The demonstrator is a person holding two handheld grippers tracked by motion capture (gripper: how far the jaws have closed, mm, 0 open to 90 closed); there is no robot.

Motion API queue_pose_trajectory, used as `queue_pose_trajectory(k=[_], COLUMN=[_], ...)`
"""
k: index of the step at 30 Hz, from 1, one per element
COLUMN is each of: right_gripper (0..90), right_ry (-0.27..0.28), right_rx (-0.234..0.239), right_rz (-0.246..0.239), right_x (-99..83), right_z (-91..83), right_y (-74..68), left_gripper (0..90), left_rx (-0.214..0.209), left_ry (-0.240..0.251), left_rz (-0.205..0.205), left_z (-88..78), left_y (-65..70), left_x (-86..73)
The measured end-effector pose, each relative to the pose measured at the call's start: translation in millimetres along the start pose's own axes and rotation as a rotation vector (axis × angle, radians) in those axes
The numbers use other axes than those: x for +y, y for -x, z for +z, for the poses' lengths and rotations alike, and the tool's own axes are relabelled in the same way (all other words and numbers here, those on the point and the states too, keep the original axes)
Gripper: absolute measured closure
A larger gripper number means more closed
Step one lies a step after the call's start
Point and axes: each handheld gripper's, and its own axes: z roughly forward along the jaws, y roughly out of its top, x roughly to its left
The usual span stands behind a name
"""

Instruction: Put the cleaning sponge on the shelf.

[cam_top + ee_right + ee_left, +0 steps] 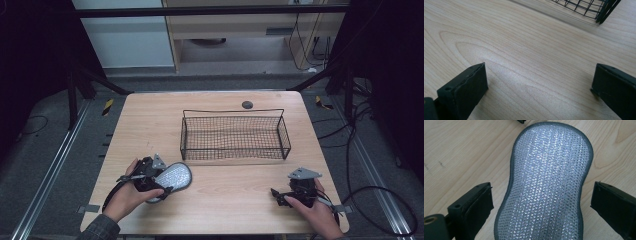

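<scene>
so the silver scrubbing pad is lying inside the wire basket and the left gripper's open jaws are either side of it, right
Not quite. The silver scrubbing pad lies on the bare wooden table, outside the wire basket, as the high view shows. The rest holds: the left gripper has its open jaws either side of the pad.

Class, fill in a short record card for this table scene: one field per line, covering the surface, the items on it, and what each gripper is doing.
Surface: wooden table
Container: black wire basket, nothing in it, far centre
Item: silver scouring pad, flat on the table, near left
Left gripper: open, fingers either side of the pad, gaps visible
Right gripper: open over bare wood, holding nothing
</scene>
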Motion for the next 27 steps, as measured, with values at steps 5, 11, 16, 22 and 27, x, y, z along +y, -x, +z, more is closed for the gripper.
queue_pose_trajectory(k=[5,11,16,22,27], right_gripper=[0.3,0.3,0.3,0.3,0.3], right_ry=[0.0,0.0,0.0,0.0,0.0], right_rx=[0.0,0.0,0.0,0.0,0.0], right_rz=[0.0,-0.001,-0.001,-0.001,0.0], right_x=[0.0,0.0,0.0,0.0,0.0], right_z=[0.0,0.0,0.0,0.0,0.0], right_y=[0.0,0.0,0.0,0.1,0.0], left_gripper=[3.0,3.3,3.3,3.4,3.4], left_rx=[-0.019,-0.033,-0.038,-0.073,-0.079], left_ry=[-0.031,-0.085,-0.114,-0.163,-0.181], left_rz=[0.02,0.057,0.077,0.106,0.113], left_z=[5.8,12.8,15.4,23.2,27.5], left_y=[0.2,1.5,-0.8,-0.3,-1.5], left_x=[2.8,6.3,10.1,15.6,17.5])
